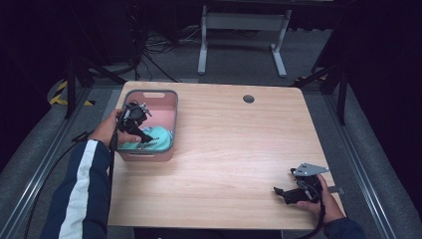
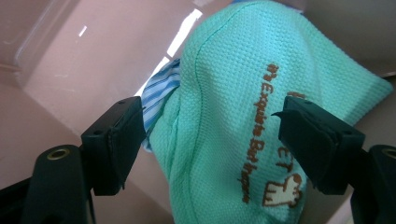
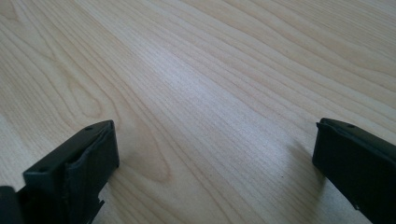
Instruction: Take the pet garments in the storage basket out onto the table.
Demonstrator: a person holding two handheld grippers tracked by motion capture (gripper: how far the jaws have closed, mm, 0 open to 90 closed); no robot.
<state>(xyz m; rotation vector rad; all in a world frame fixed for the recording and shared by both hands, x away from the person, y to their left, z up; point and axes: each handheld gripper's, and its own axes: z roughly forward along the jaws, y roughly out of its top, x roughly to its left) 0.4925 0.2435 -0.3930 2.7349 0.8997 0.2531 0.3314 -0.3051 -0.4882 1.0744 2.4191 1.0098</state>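
A pink basket (image 1: 149, 93) with a grey rim stands at the table's far left. In it lies a mint-green waffle cloth (image 2: 224, 93) with brown printed lettering, over a blue-striped cloth (image 2: 156, 93). From above, the green cloth (image 1: 159, 135) shows at the basket's near end. My left gripper (image 1: 144, 140) reaches down into the basket. In the left gripper view its jaws (image 2: 210, 121) stand apart on either side of the green cloth, not squeezing it. My right gripper (image 1: 279, 191) rests low at the table's front right, open, with bare wood between its jaws (image 3: 215, 135).
The wooden table (image 1: 239, 139) has a round cable hole (image 1: 248, 98) near its far edge. A white metal stand (image 1: 244, 30) is on the floor beyond the table. Dark frame legs flank both sides.
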